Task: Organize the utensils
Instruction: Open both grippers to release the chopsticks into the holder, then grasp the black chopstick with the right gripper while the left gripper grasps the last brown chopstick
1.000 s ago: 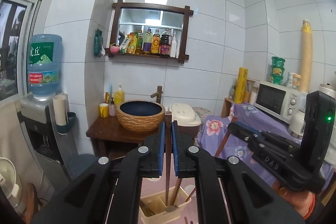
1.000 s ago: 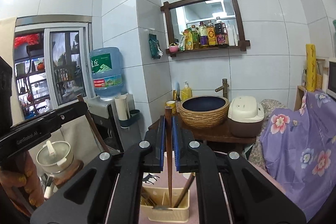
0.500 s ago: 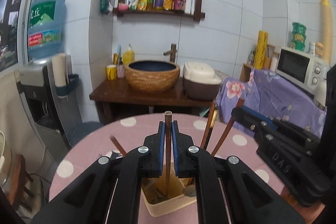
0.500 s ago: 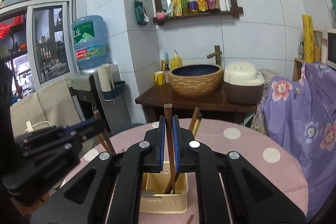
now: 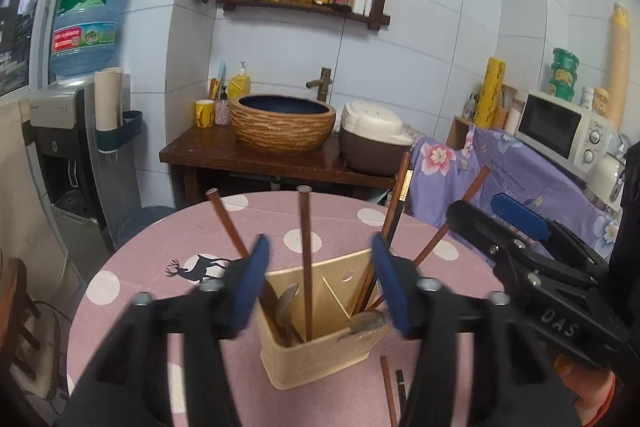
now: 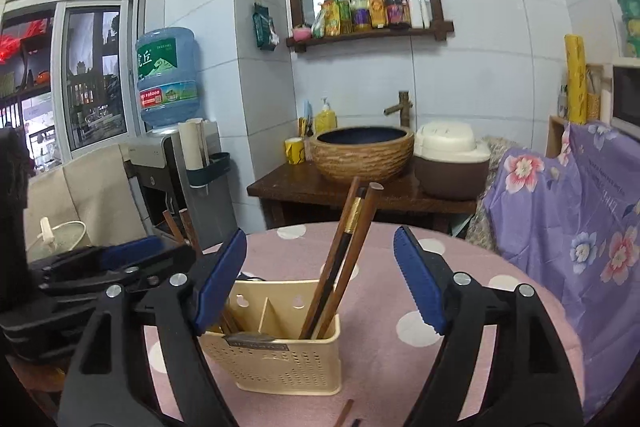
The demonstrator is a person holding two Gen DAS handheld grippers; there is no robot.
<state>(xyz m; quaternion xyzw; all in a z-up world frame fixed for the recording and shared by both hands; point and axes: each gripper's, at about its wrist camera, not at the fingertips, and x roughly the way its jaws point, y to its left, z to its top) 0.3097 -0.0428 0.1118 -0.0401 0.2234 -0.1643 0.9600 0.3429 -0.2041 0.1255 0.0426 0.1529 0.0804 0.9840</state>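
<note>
Chopsticks (image 5: pixel 305 259) stand upright in the cream holder (image 5: pixel 320 351) at the middle of the pink dotted bench (image 5: pixel 132 267), leaning on its dividers so they stay sorted. The left gripper (image 5: pixel 320 279) is opening, its blue pads clear of the chopstick between them. The right gripper (image 6: pixel 320 279) is opening too, touching nothing. Loose sticks (image 5: pixel 388 391) lie at 5 o'clock of the holder, likely next

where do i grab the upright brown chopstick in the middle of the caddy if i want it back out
Grip the upright chopstick on its bare upper shaft, above the cream caddy rim, coming from the near side with the jaws level on either side of it. It stands almost vertical, clear of the leaning ones, so lift straight up.
</note>
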